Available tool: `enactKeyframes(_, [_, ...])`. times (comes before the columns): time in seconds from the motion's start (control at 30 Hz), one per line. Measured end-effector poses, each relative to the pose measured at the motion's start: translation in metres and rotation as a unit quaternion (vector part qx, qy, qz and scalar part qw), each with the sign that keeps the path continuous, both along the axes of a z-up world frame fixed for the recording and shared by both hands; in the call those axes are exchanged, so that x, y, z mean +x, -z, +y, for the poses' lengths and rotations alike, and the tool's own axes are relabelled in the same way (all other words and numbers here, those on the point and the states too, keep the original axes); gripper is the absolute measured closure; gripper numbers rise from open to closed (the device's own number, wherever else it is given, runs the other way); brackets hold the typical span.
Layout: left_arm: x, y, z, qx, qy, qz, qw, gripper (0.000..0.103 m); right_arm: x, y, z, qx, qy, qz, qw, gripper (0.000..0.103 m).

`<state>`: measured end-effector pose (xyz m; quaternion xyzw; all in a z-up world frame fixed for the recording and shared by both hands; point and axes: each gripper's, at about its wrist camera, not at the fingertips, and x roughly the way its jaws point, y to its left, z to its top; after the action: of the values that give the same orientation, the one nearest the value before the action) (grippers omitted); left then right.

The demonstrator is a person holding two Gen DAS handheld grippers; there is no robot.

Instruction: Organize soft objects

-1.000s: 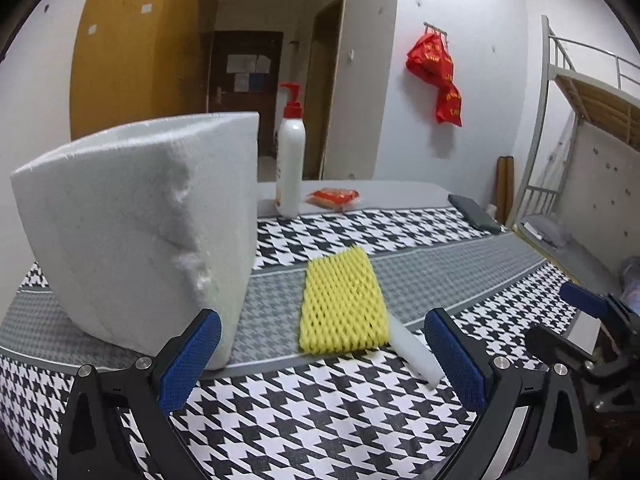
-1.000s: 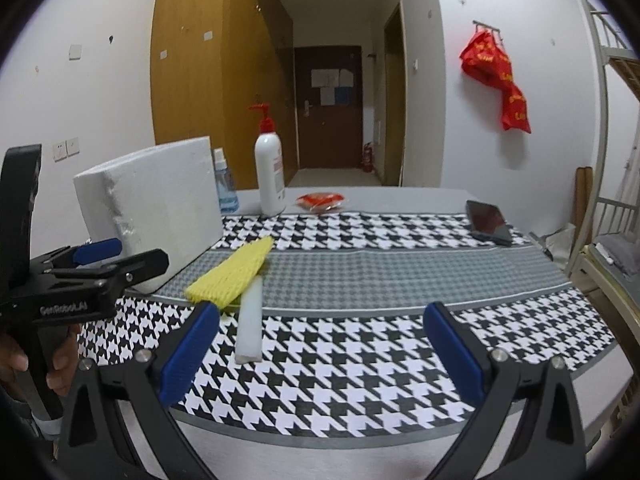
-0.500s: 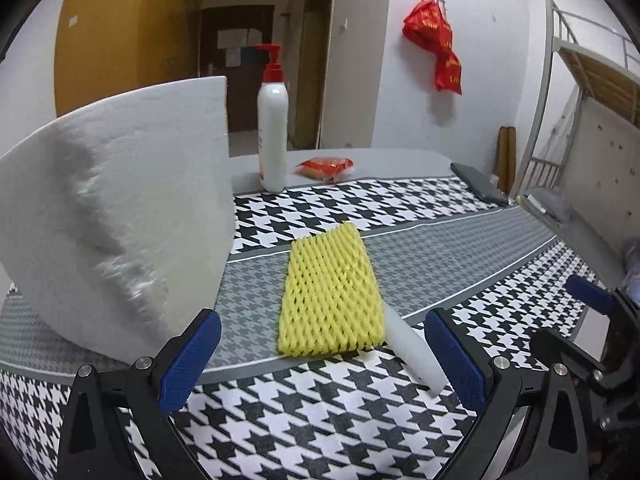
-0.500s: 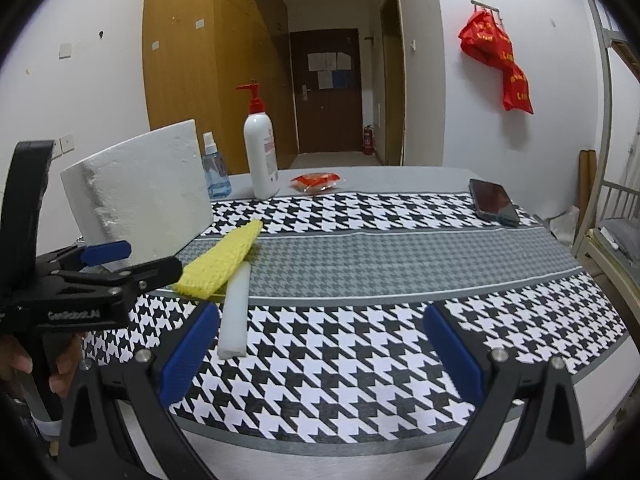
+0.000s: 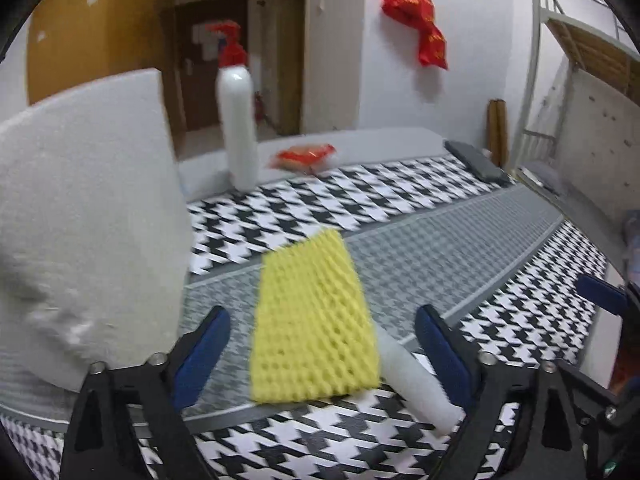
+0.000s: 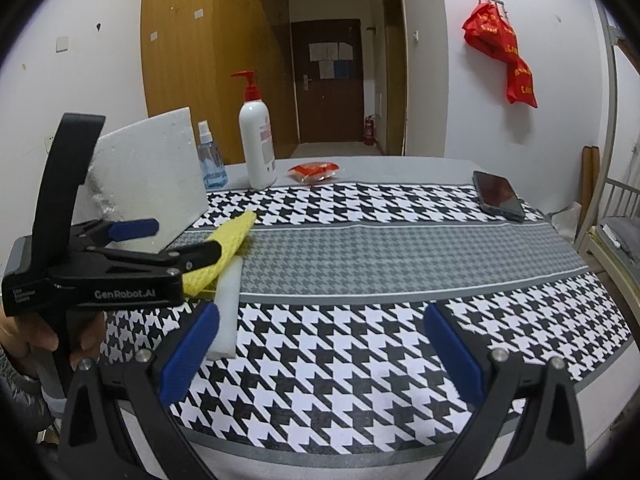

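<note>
Yellow foam net [image 5: 312, 320] lies at twelve o'clock between the spread, empty left gripper [image 5: 320, 356] fingers; right gripper [image 6: 320, 356] gapes wide, empty too.

I see the surface [image 6: 400, 360] covered by a black-and-white houndstooth cloth with a grey band across its middle. On it: a white foam block [image 6: 156, 184] standing at far left, a yellow foam net [image 5: 312, 320] overlapping a white foam stick [image 5: 416, 384], a spray bottle [image 6: 210, 160], a pump bottle [image 6: 258, 144], a red packet [image 6: 314, 171], and a phone [image 6: 498, 196] at far right.
</note>
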<state>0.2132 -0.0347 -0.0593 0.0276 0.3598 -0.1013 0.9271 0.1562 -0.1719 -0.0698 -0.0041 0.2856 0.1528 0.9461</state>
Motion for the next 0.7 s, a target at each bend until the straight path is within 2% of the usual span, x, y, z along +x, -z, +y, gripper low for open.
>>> enactKeyframes(0.07, [0.002, 0.002, -0.002, 0.007, -0.003, 0.002, 1.0000, 0.015, 0.002, 0.001, 0.001, -0.001, -0.002, 0.003, 1.000, 0.000])
enactKeyframes(0.17, [0.009, 0.008, 0.004, -0.004, -0.010, 0.027, 0.9996, 0.022, 0.004, 0.002, 0.003, -0.001, -0.004, 0.008, 1.000, 0.000])
enactKeyframes(0.23, [0.012, 0.011, 0.006, -0.002, -0.015, 0.041, 0.9990, 0.030, 0.006, 0.004, 0.004, -0.004, -0.006, 0.012, 1.000, 0.000])
enactKeyframes(0.33, [0.015, 0.016, 0.006, -0.002, -0.014, 0.061, 0.9981, 0.033, 0.008, 0.005, 0.005, -0.007, -0.006, 0.016, 1.000, 0.000])
enactKeyframes(0.5, [0.017, 0.019, 0.009, -0.013, -0.008, 0.073, 0.9972, 0.038, 0.012, 0.005, 0.006, -0.012, -0.007, 0.022, 1.000, 0.000])
enactKeyframes(0.57, [0.017, 0.019, 0.011, -0.019, -0.006, 0.072, 0.9972, 0.043, 0.013, 0.005, 0.007, -0.014, -0.007, 0.022, 1.000, 0.000])
enactKeyframes(0.63, [0.015, 0.018, 0.010, -0.025, 0.006, 0.070, 0.9972, 0.059, 0.013, 0.005, 0.008, -0.013, -0.008, 0.023, 1.000, 0.000])
enactKeyframes(0.7, [0.013, 0.018, 0.009, -0.034, 0.024, 0.071, 0.9966, 0.071, 0.014, 0.005, 0.010, -0.014, -0.010, 0.024, 1.000, 0.000])
